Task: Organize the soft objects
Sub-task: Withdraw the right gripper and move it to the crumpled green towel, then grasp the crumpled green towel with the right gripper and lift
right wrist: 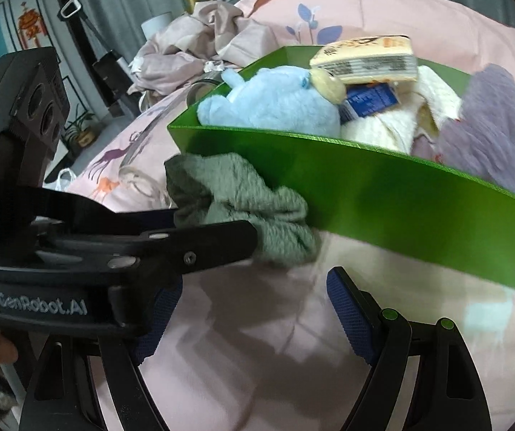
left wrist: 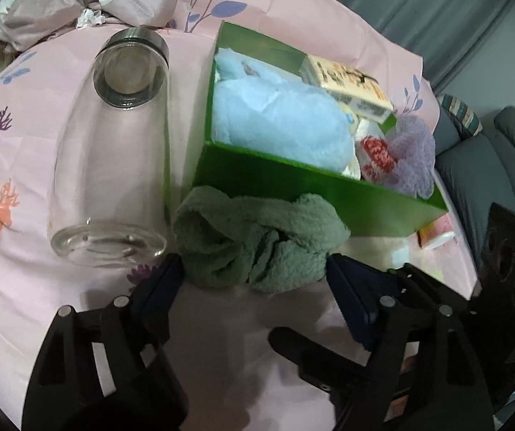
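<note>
A crumpled green fleece cloth [left wrist: 261,240] lies on the pink sheet against the front wall of a green box [left wrist: 293,183]. My left gripper [left wrist: 253,280] is open, its two blue-padded fingers on either side of the cloth's near edge. In the right wrist view the same cloth [right wrist: 243,194] sits by the green box [right wrist: 401,201], with the left gripper's fingers [right wrist: 217,237] reaching onto it from the left. My right gripper [right wrist: 253,305] is open and empty above the sheet. The box holds a light blue plush [left wrist: 275,118], a purple knit piece [left wrist: 412,151] and a cream cloth [right wrist: 394,125].
A clear glass jar [left wrist: 120,154] lies on its side left of the box. A paper packet [left wrist: 350,82] rests in the box's far corner. A bunched grey-pink duvet [left wrist: 77,0] lies at the back. A grey sofa [left wrist: 491,165] stands beyond the bed's right edge.
</note>
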